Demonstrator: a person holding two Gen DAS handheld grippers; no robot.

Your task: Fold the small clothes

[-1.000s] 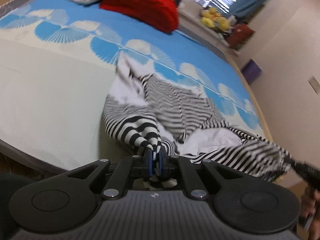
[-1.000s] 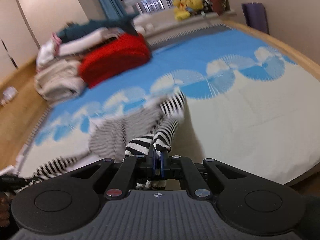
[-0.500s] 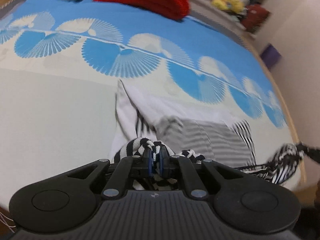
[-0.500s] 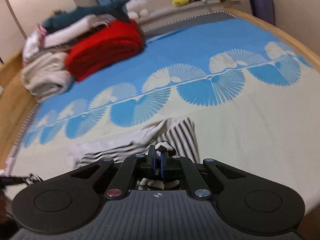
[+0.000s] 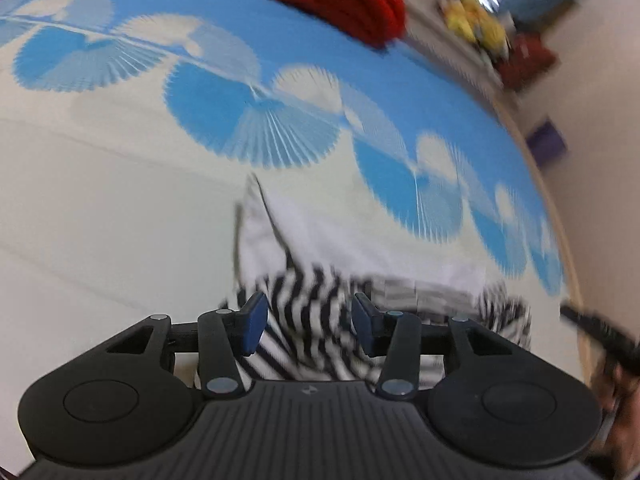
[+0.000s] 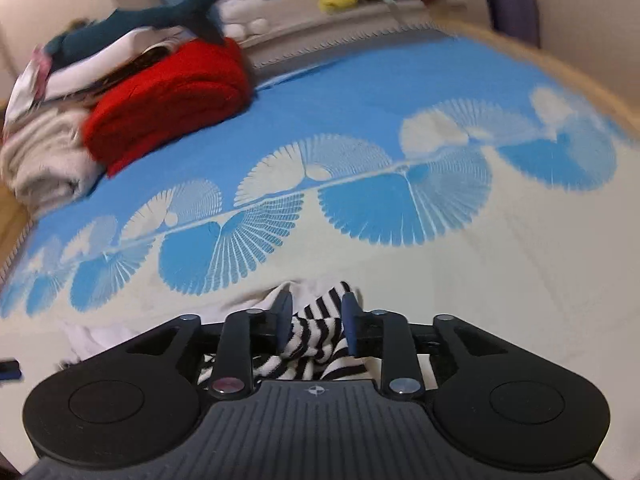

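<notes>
Black-and-white striped knit garment (image 5: 308, 320), small, with a plain white panel of cloth running off its far side, lies crumpled on the cream part of the blue-and-cream fan-patterned bed cover (image 5: 120, 216), on the near side of the row of blue fans. Its stripes are bold at the bunched ends and finer and greyer across the flatter middle. I count 1 such garment. I see 2 bunched striped ends, 1 in front of each gripper.

My left gripper (image 5: 307, 322) has just been opening; its blue pads now stand apart with the striped cloth lying loose between them, not pinched. My right gripper (image 6: 316, 322) has also just been opening; its pads stand a little apart with a striped fold between them, and I cannot see them pressing on it. From the left wrist view the right gripper shows as a dark blur at the far right edge, beside the garment's other end.

Beyond the fan row, on the blue part of the cover, I count 1 folded red knitted blanket (image 6: 168, 100), with 1 pile of pale folded textiles (image 6: 44, 160) beside it and 1 dark teal plush shark (image 6: 140, 20) on top.
</notes>
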